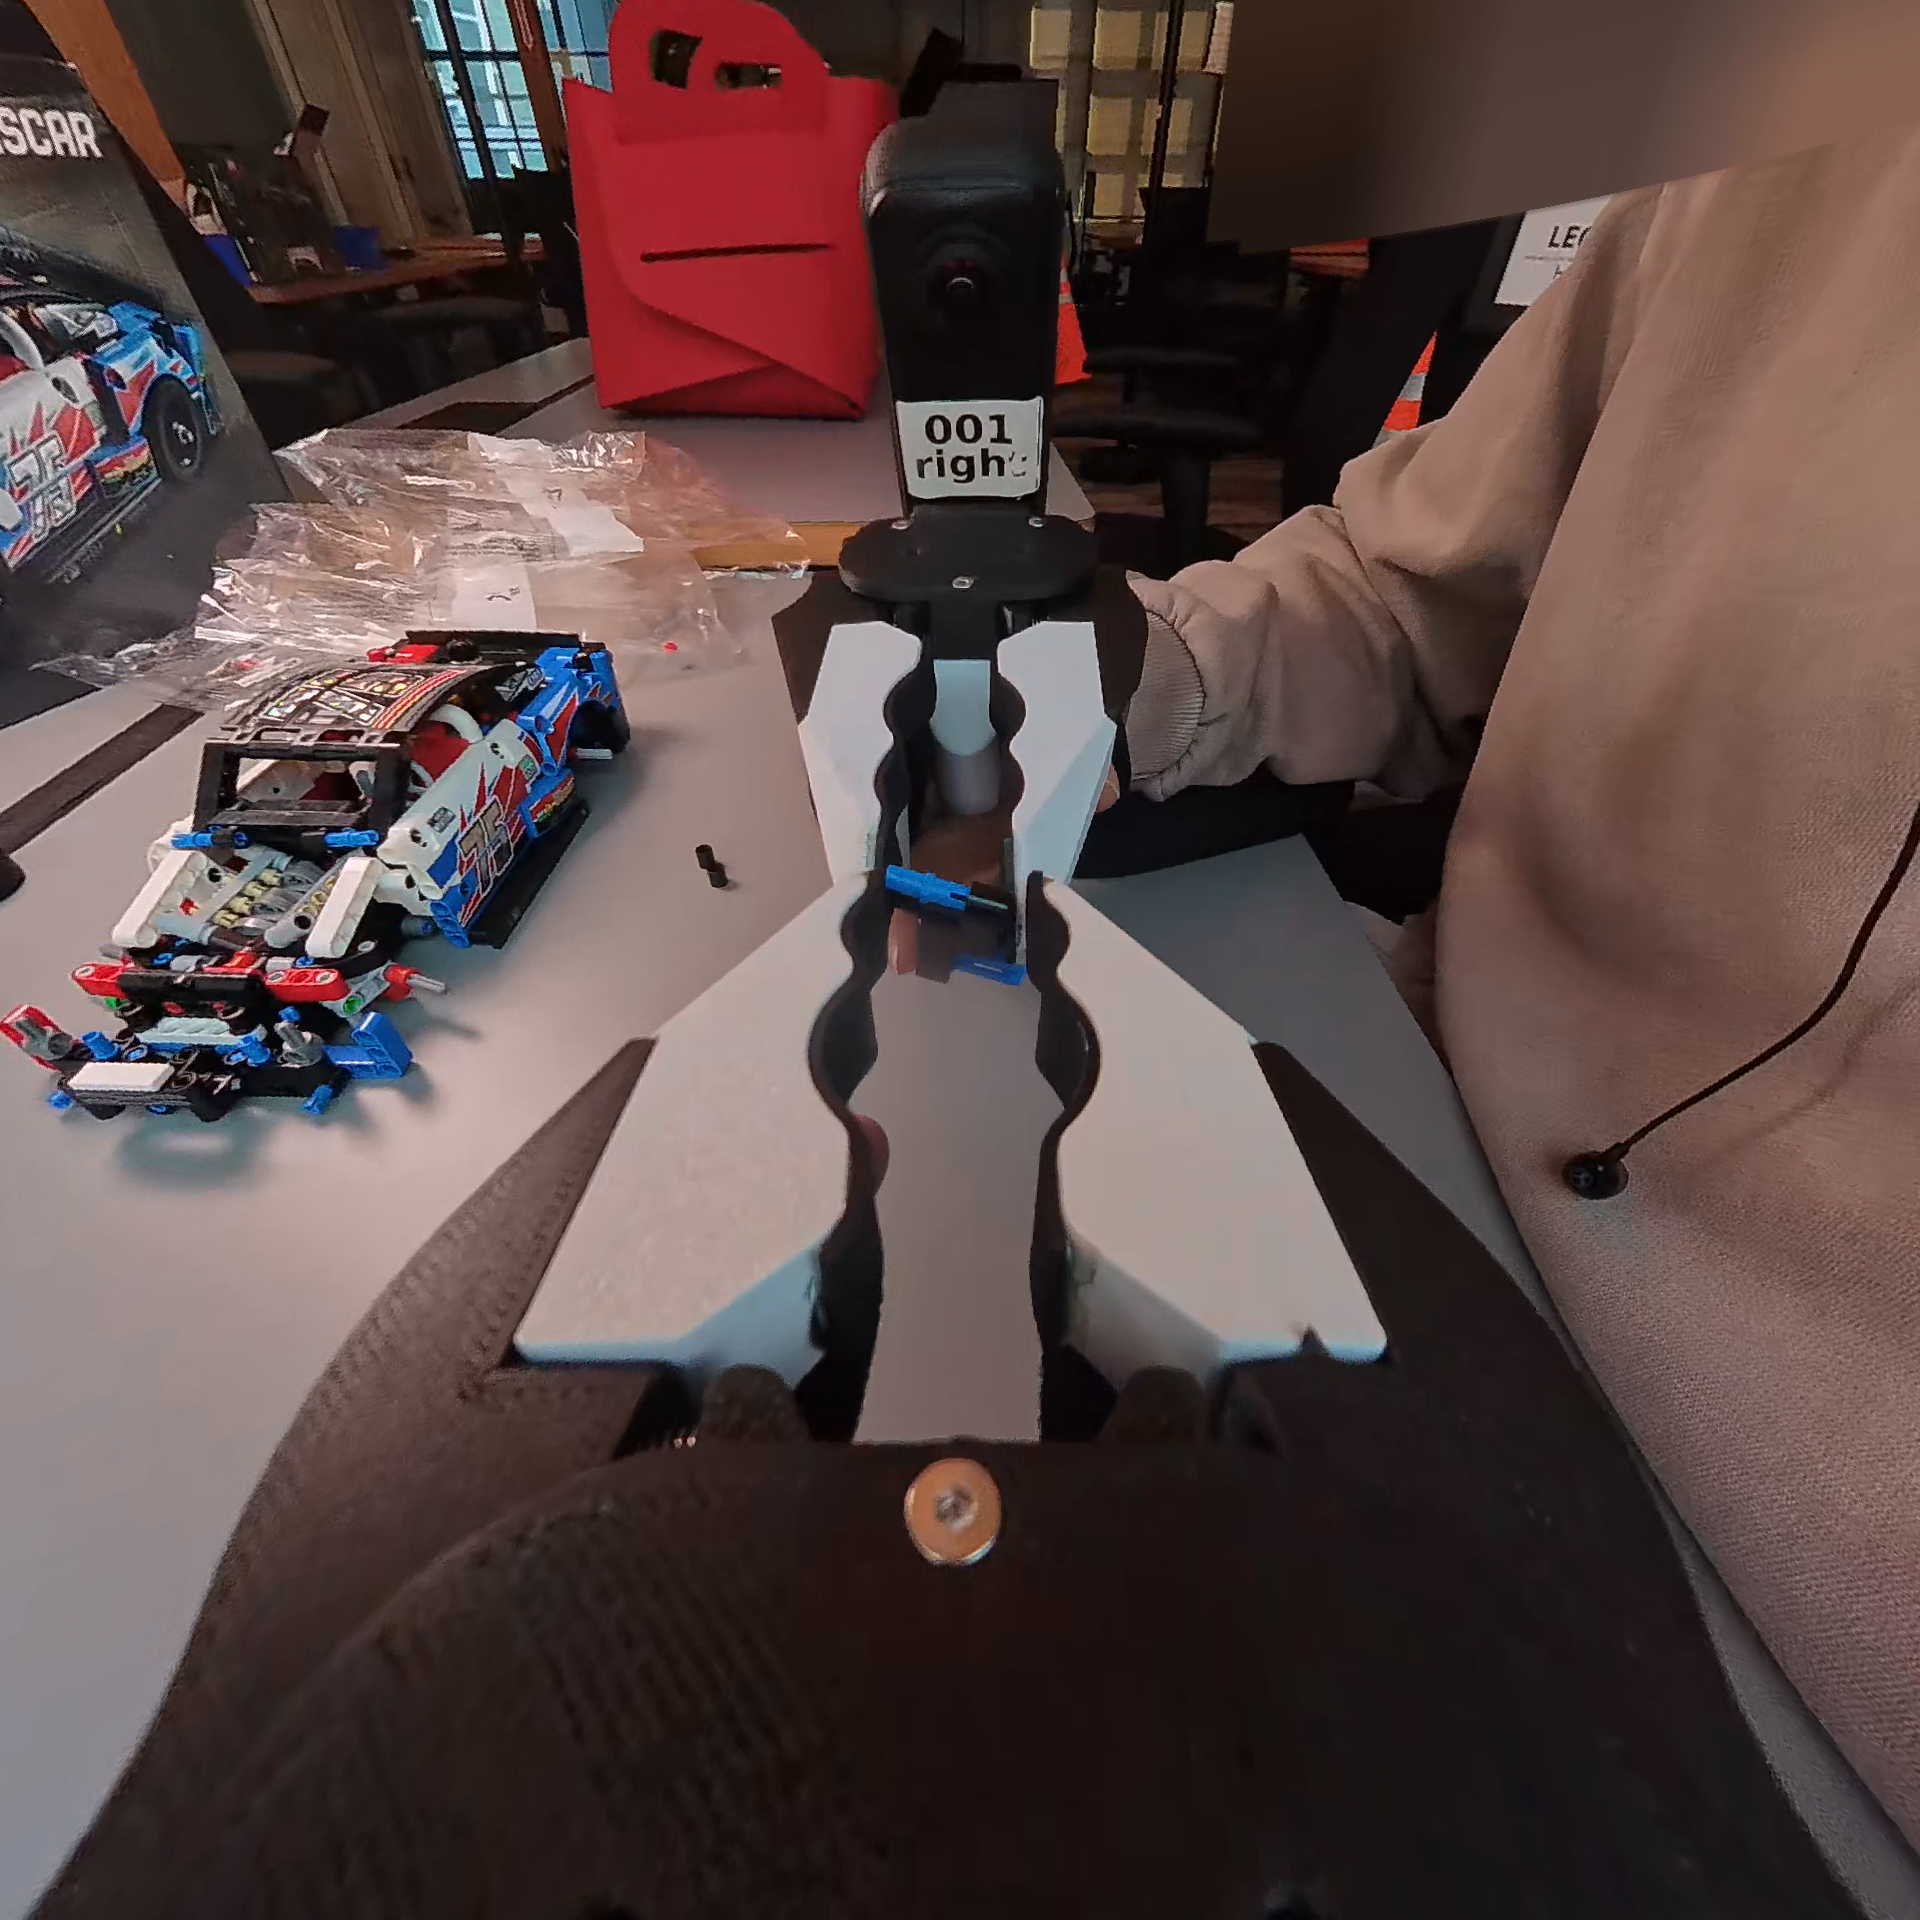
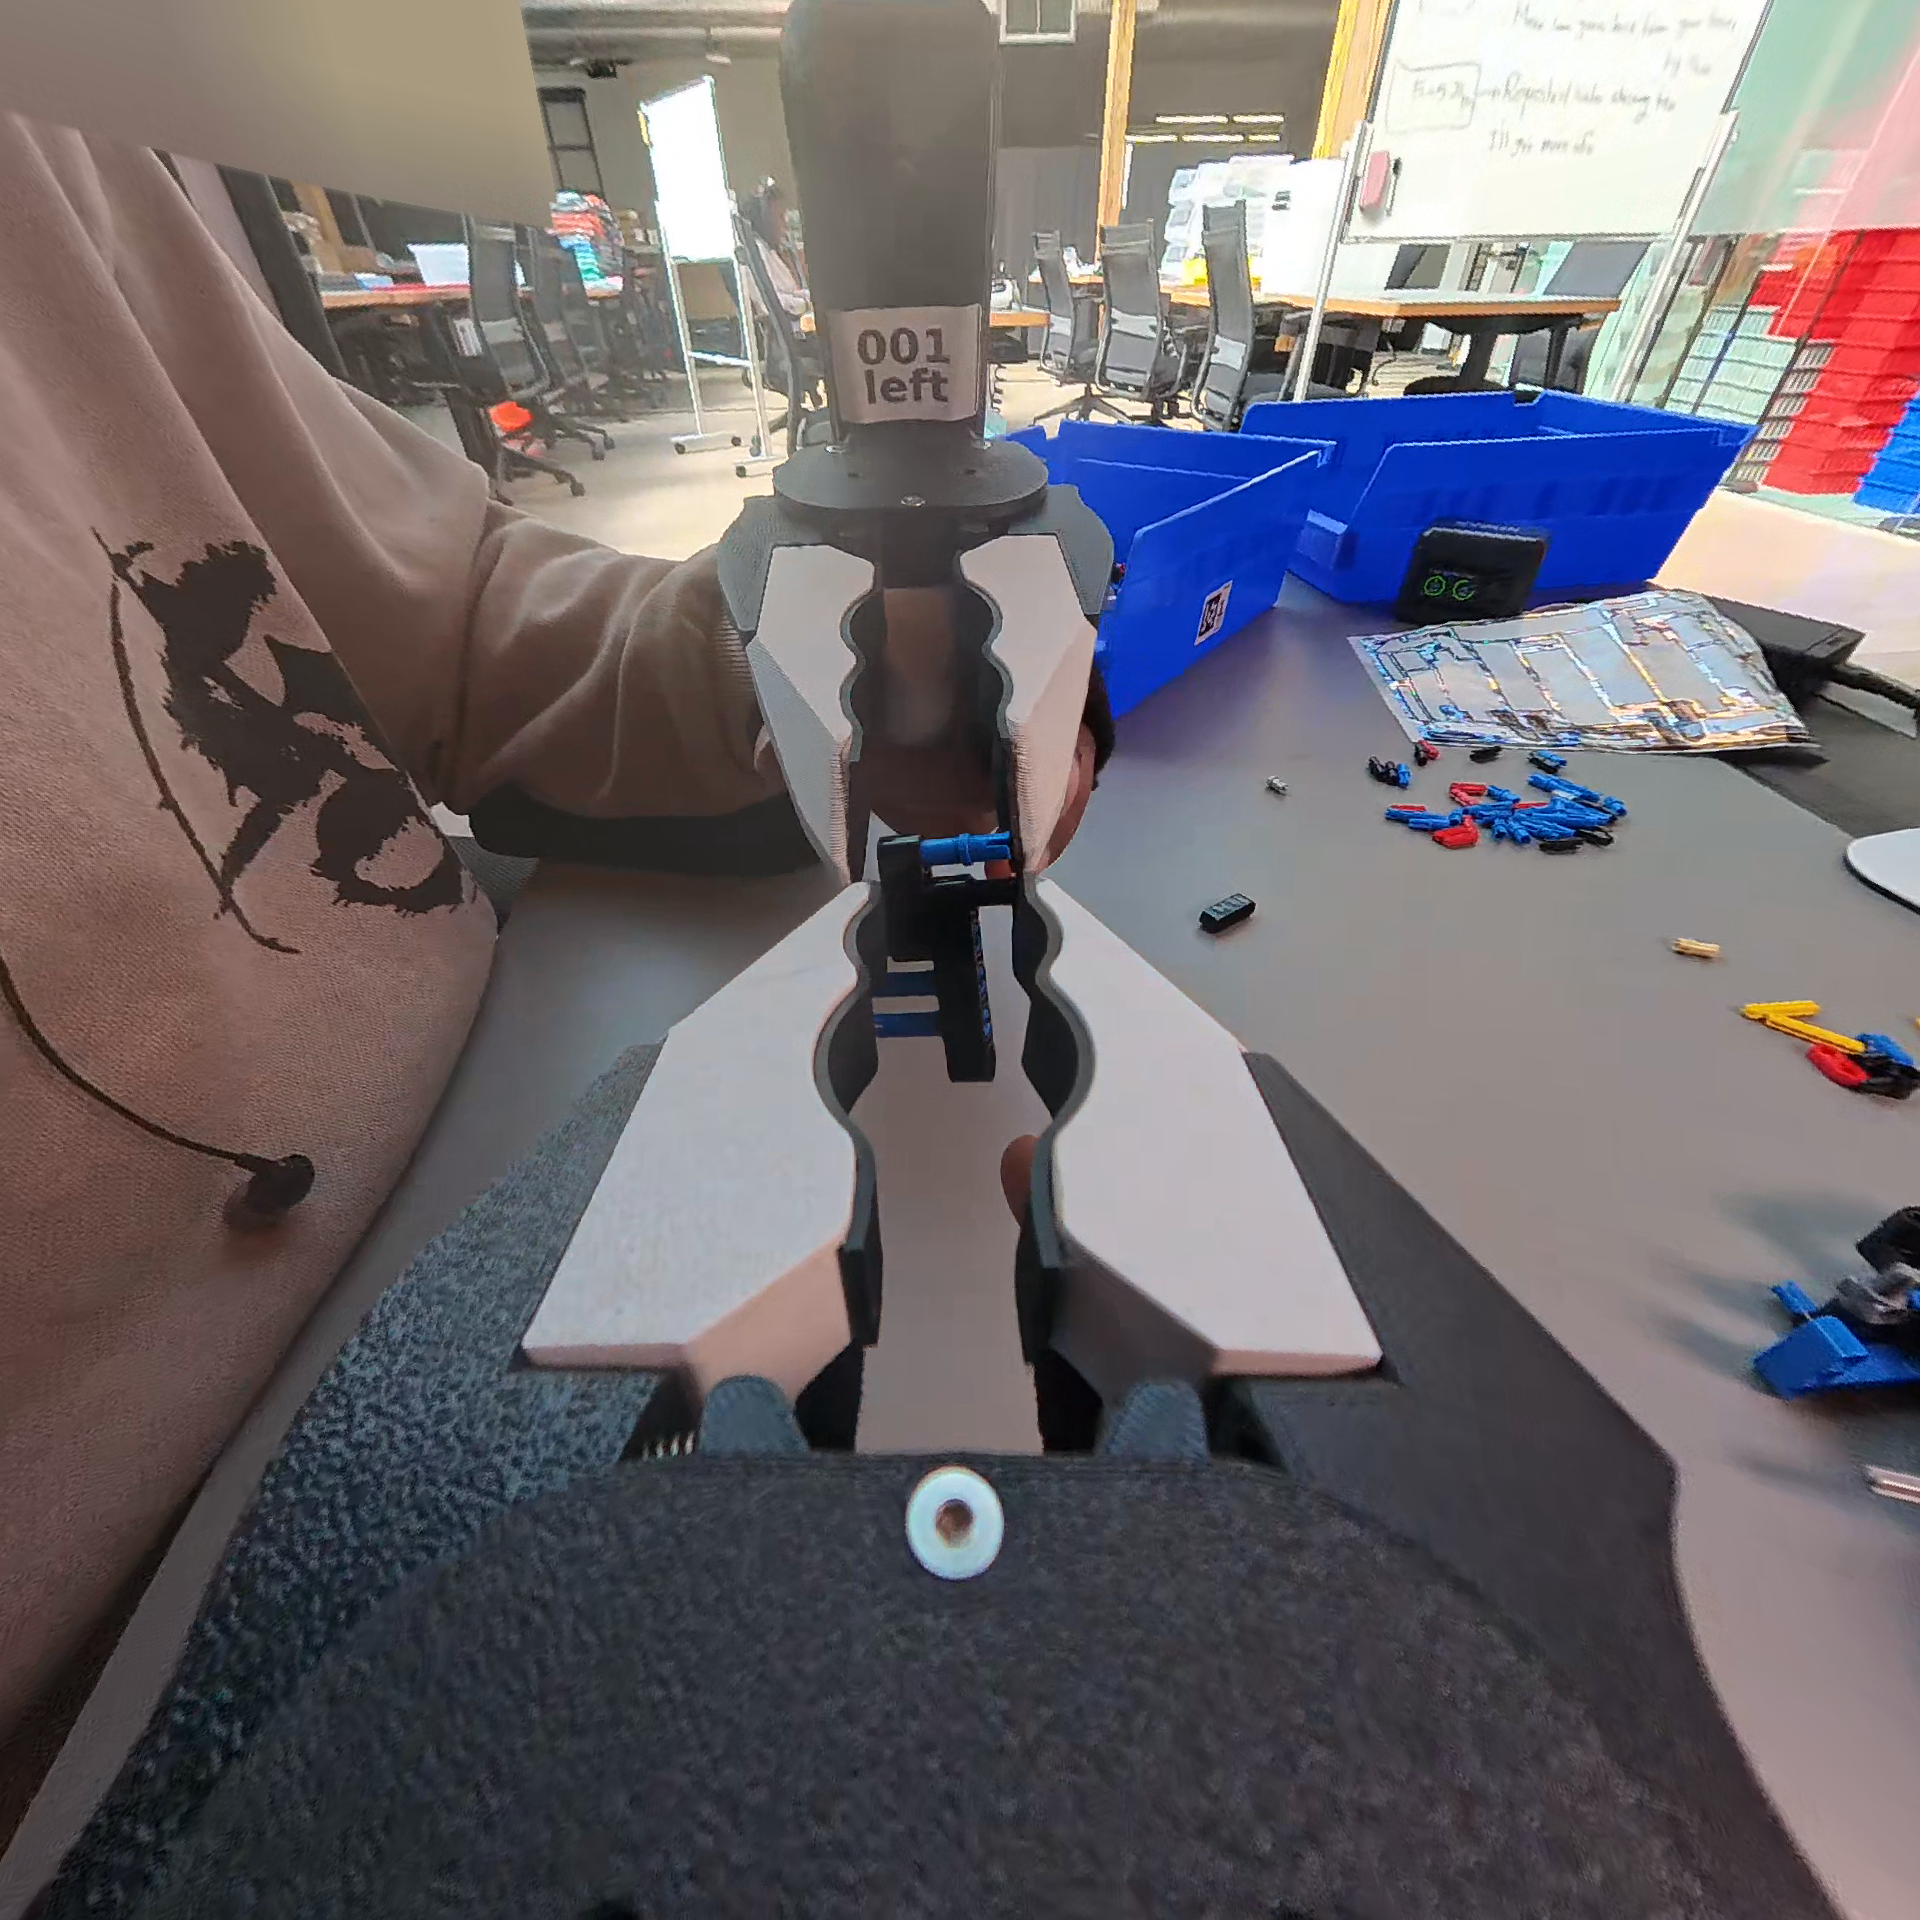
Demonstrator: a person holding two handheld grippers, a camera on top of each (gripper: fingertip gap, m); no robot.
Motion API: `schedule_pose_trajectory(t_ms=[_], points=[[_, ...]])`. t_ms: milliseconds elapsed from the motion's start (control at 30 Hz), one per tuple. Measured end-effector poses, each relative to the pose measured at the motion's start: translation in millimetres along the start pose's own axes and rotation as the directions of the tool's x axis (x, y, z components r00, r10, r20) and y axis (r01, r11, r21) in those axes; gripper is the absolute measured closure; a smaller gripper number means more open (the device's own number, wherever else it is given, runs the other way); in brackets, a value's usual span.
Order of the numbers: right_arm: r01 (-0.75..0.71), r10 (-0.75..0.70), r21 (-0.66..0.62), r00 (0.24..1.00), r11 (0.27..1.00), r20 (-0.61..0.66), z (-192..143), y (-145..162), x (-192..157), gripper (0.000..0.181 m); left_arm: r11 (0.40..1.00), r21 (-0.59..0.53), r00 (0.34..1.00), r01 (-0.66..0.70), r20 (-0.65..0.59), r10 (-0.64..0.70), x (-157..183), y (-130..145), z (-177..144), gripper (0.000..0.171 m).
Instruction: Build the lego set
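Bare table [image 1: 644,1039] between car model [image 1: 343,831] and hand-held grippers — one loose pin [image 1: 712,865].

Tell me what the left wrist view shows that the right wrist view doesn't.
Only the left wrist view shows the half-built car, the clear bags, the red bag and the set's box.

Only the right wrist view shows the blue bins, the sticker sheet, the heap of small pins and a whiteboard.

Both show the grey table, the beige sleeve, and the two grippers meeting tip to tip around a small blue-and-black piece, each with its jaws closed on it.
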State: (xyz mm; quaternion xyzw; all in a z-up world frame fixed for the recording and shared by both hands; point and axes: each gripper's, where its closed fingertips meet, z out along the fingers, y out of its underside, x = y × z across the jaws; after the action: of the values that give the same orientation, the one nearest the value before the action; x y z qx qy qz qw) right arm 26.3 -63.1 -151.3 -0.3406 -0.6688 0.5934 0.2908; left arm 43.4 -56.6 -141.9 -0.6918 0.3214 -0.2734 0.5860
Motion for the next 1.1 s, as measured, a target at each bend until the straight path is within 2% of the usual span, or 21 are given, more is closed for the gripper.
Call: schedule_pose_trajectory(t_ms=[400, 833, 867, 933, 1033, 1100], points=[[-0.052, 0.05, 0.013, 0.994, 0.999, 0.093, 3, -2, -17, 0.16, 0.998, -0.039, 0.996, -0.042, -0.075, 0.039, 15, 2, -6, 0.149], [-0.107, 0.113, -0.04, 0.97, 0.993, 0.215, 6, 8, -34, 0.161, 0.994, -0.095, 0.984, -0.06, -0.172, 0.043, 29, 15, -9, 0.15], [-0.108, 0.116, -0.047, 0.968, 0.993, 0.221, 6, 9, -35, 0.16, 0.993, -0.096, 0.981, -0.066, -0.189, 0.047, 32, 15, -9, 0.158], [-0.119, 0.127, -0.049, 0.965, 0.992, 0.228, 5, 9, -35, 0.161, 0.993, -0.096, 0.98, -0.065, -0.192, 0.045, 33, 16, -8, 0.158], [-0.063, 0.075, -0.063, 0.971, 0.996, 0.225, 5, 11, -39, 0.16, 0.993, -0.09, 0.977, -0.074, -0.208, 0.054, 38, 16, -7, 0.158], [-0.084, 0.097, -0.068, 0.968, 0.994, 0.23, 5, 12, -39, 0.16, 0.993, -0.102, 0.976, -0.063, -0.214, 0.04, 37, 19, -8, 0.158]])
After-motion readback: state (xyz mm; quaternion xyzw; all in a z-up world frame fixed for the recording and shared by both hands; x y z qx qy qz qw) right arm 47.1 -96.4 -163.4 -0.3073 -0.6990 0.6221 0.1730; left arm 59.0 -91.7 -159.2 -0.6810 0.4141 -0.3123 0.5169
